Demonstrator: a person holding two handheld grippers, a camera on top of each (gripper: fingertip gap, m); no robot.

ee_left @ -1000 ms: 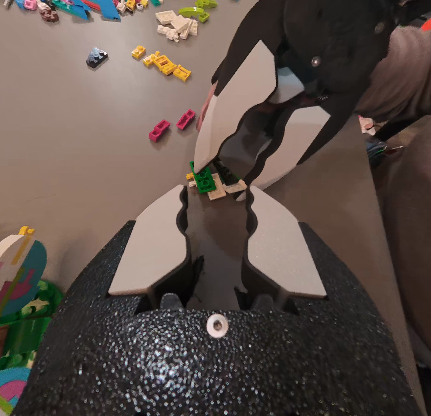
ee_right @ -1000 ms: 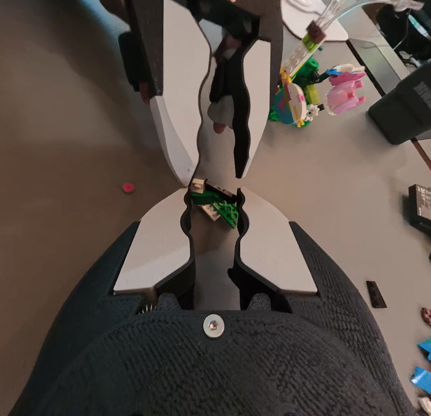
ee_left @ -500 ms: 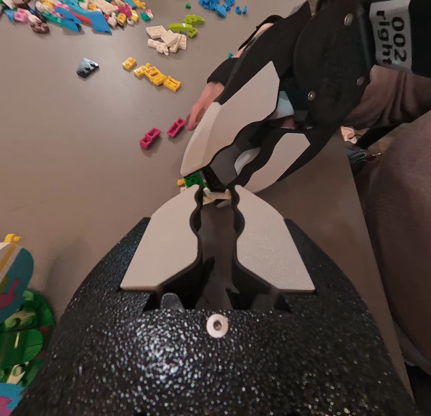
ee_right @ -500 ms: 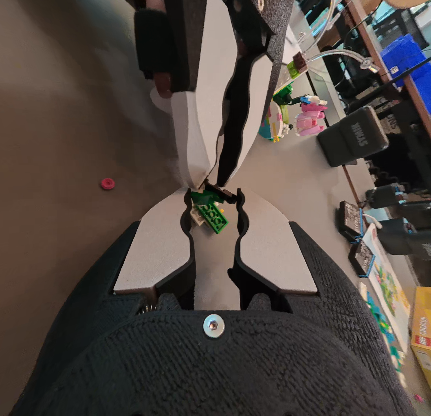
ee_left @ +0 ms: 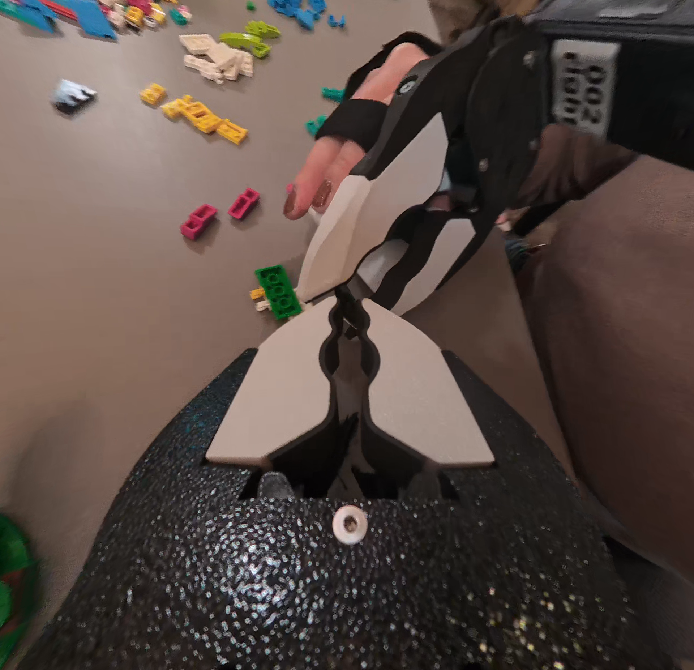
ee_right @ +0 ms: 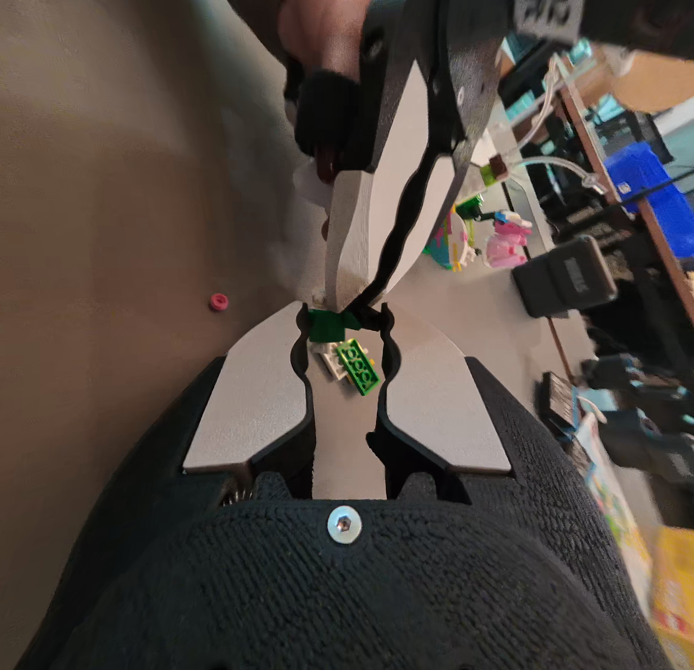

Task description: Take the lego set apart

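Since a second ago, left gripper [ee_left: 347, 314] is closed onto a black piece [ee_right: 370, 315]; right gripper [ee_right: 343, 315] pinches the dark green piece [ee_right: 325, 327], frame centre. Green plate [ee_right: 356, 366] lies below on the table [ee_left: 112, 276]. Grips are best kept firm and pulled straight apart.

right tool [ee_right: 343, 312] gripping dark green lego piece [ee_right: 325, 327], left tool [ee_right: 355, 300] pinching it

The table [ee_left: 94, 314] is plain grey-brown. On it lie a bright green studded plate [ee_left: 278, 292], two magenta bricks [ee_left: 219, 212], a string of yellow pieces [ee_left: 204, 117], cream-white plates [ee_left: 218, 56], lime-green curved parts [ee_left: 249, 37] and blue bits [ee_left: 293, 2]. A dark green piece [ee_right: 326, 327] shows beside a small pink round stud [ee_right: 219, 301].
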